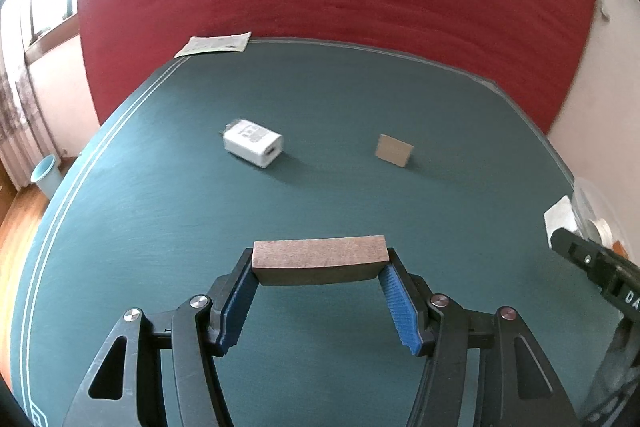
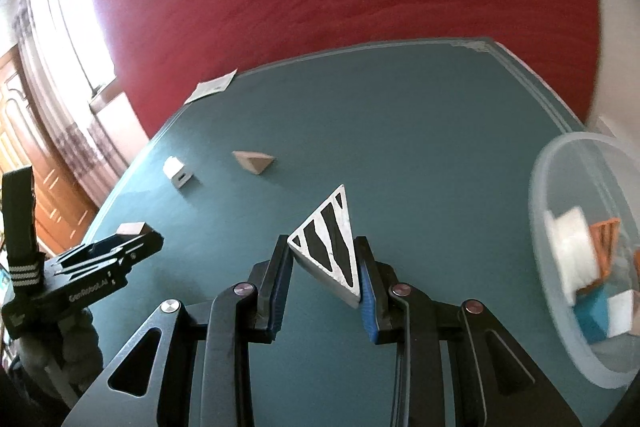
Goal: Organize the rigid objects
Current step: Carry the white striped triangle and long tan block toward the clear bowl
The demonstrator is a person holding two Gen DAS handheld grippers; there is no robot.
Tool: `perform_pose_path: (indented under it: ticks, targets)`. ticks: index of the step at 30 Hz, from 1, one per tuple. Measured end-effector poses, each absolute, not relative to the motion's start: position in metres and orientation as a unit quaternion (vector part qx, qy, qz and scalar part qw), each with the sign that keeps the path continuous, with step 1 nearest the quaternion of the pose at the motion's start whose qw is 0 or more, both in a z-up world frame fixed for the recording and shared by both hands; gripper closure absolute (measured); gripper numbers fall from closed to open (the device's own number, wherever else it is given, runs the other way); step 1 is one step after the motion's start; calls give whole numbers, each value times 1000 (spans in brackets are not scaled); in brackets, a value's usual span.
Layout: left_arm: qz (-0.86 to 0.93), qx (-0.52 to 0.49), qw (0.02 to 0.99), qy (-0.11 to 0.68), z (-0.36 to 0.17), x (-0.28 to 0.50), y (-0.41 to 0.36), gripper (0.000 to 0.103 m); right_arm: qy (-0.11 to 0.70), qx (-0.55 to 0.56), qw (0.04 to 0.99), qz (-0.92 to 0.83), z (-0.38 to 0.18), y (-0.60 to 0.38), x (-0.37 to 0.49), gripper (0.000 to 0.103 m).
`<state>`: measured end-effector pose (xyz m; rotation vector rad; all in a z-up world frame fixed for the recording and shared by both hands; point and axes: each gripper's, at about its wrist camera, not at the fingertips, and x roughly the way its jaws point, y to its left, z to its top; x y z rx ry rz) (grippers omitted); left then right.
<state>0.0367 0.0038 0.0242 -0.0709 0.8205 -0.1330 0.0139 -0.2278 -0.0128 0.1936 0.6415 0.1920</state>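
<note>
My left gripper is shut on a brown wooden block and holds it above the green table. It also shows in the right wrist view at the far left. My right gripper is shut on a black-and-white striped triangular block. A white charger cube and a tan wooden wedge lie farther back on the table; both also show in the right wrist view, the cube and the wedge.
A clear plastic bowl at the right table edge holds several small blocks. A paper sheet lies at the far left corner. A red wall stands behind the table. A light blue bin stands on the floor at the left.
</note>
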Motion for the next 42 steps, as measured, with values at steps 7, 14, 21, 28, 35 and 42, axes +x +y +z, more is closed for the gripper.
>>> perform_pose_path:
  ticks: [7,14,21,28,35,42]
  targets:
    - [-79,-14,913,400,28,28,-25,39,288,119,949,52,-3,-269,0,71]
    - [-102,10,912,397,33,22,-54,40,262,135,956,2,7,-311,-15,71]
    - [-117,27,911,394,38,18,-74,40,247,153,955,-55,9,-354,-28,71]
    - [-129,43,911,389,43,14,-92,40,246,163,952,-86,2,-384,-33,71]
    - [-149,53,911,381,51,11,-112,40,256,152,949,-101,-13,-401,-28,46]
    - [-171,71,910,371,59,9,-138,39,243,139,953,-116,-14,-409,-50,47]
